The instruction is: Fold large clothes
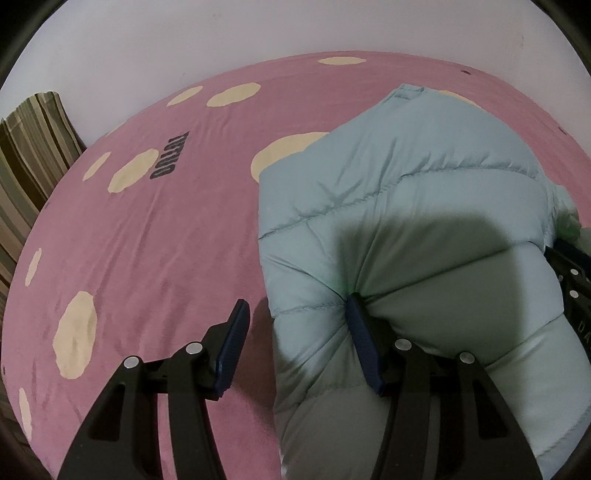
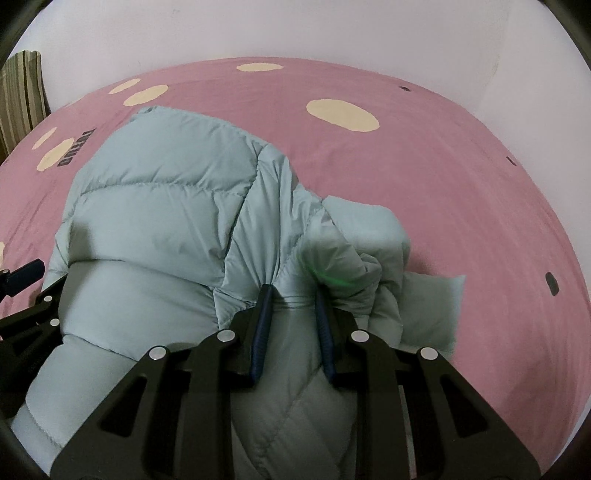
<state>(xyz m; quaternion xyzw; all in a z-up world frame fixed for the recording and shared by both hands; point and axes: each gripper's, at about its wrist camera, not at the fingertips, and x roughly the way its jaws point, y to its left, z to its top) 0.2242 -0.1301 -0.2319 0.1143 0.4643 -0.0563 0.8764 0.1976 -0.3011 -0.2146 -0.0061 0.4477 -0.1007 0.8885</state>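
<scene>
A pale blue-green puffer jacket (image 1: 406, 206) lies bunched on a pink bed sheet (image 1: 166, 240); it also shows in the right wrist view (image 2: 159, 206). My left gripper (image 1: 295, 317) is open wide, straddling the jacket's left edge: its right finger (image 1: 364, 343) presses into the padding, its left finger (image 1: 232, 343) hangs over the sheet. My right gripper (image 2: 293, 302) has its jaws narrowed around a fold of jacket fabric (image 2: 295, 314) between the blue pads. A crumpled sleeve (image 2: 369, 251) lies just to its right.
The sheet has cream spots (image 2: 341, 114) and dark lettering (image 1: 171, 157). A striped cushion (image 1: 29, 155) stands at the left against a white wall (image 1: 258, 29). The other gripper shows at each view's edge (image 2: 22, 314).
</scene>
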